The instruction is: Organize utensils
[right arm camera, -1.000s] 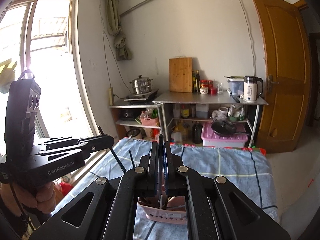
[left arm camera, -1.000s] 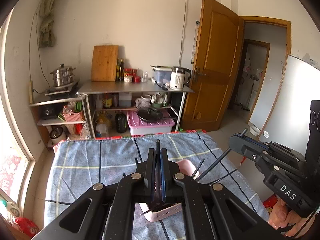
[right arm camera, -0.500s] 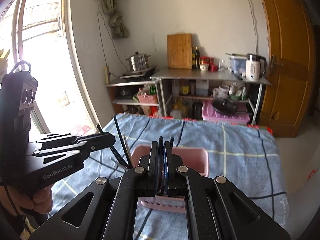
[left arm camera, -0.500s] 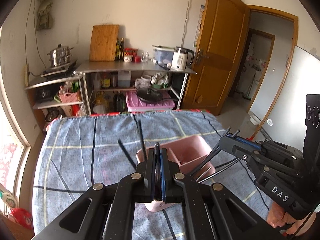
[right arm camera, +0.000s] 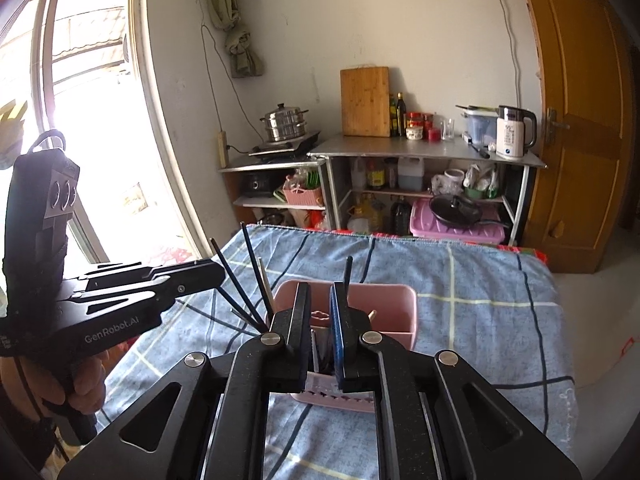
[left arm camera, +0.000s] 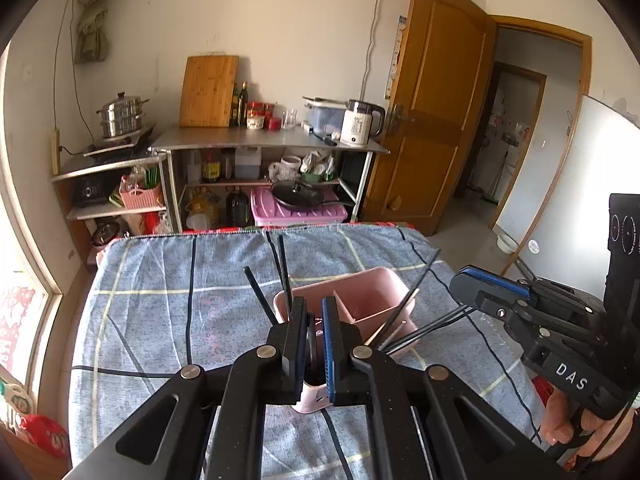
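The pink caddy (left arm camera: 372, 300) sat about mid-bench on the blue checked cloth (left arm camera: 160, 280). It already had dark chopsticks (left arm camera: 258, 292) in it, poking up toward 11 o'clock from its near end. A second bunch (left arm camera: 404, 308) leaned out toward 3 o'clock, under your right gripper (right arm camera: 320, 296).

To me this looked like the drop-off step, with both loads lowered into the caddy's slots and being let go. Your left gripper (left arm camera: 312, 312) hung right over the near compartment. Its jaws stood a crack apart with a thin dark stick in the gap, not pinched as far as I could see. The right gripper's jaws had just been opening, with sticks showing loose between them too.

Next you'd want to part both a touch wider so nothing snags on the pads. Then lift straight up toward 12, not sideways, since that light caddy would probably tip or slide on the cloth.
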`<state>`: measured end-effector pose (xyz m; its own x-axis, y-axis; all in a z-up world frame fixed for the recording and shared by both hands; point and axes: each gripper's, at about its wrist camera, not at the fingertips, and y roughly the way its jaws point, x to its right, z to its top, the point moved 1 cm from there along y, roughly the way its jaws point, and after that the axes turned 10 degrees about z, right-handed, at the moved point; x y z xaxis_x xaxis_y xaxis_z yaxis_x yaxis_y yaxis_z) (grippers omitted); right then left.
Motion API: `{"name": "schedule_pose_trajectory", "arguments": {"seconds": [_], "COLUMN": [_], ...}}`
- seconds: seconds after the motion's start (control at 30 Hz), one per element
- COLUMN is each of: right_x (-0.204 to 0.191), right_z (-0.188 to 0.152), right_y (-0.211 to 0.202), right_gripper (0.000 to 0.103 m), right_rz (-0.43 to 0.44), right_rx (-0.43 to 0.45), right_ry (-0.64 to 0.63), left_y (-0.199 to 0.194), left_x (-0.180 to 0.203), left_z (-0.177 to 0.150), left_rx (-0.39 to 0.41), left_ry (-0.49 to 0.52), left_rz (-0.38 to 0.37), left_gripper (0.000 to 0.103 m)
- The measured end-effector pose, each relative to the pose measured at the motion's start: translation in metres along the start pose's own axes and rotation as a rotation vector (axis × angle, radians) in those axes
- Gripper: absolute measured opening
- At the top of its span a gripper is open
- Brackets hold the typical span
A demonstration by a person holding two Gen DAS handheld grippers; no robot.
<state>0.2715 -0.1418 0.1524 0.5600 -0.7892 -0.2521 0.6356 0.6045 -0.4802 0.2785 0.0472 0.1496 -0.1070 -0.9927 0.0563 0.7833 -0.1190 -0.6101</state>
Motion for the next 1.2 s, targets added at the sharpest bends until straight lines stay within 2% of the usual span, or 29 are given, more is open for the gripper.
{"name": "schedule_pose_trajectory", "arguments": {"seconds": [0.27,0.57,0.7,0.8,1.2], "right_x": [-0.010,-0.024,-0.028,-0.030,-0.043], "right_z": [-0.007,-0.038,-0.055,-0.069,-0.138], "right_y": [-0.037,-0.076,-0.087,-0.094,-0.109], "right_gripper": [0.012,0.014,0.014,0.015,0.015], "right_rz": [-0.011,-0.032,-0.038,-0.038,-0.068], "right_rx": [0.047,0.085,0.088,0.091,0.062], "right_ry": [-0.008,-0.021,-0.025,-0.015,-0.010], "left_y": [-0.047,-0.090,-0.102,-0.107,-0.122], "left_x": [0.008,0.019,0.028,0.034,0.048], "left_z": [-0.007,-0.041,-0.064,-0.084,-0.160], "left_rx": [0.066,0.117,0.135,0.136,0.186], "left_ry": [-0.002,-0.013,-0.012,-0.010,-0.036], "left_rz": [-0.007,-0.011,-0.003,0.003,0.035], "left_gripper": [0.006,0.008,0.017,0.019,0.020]}}
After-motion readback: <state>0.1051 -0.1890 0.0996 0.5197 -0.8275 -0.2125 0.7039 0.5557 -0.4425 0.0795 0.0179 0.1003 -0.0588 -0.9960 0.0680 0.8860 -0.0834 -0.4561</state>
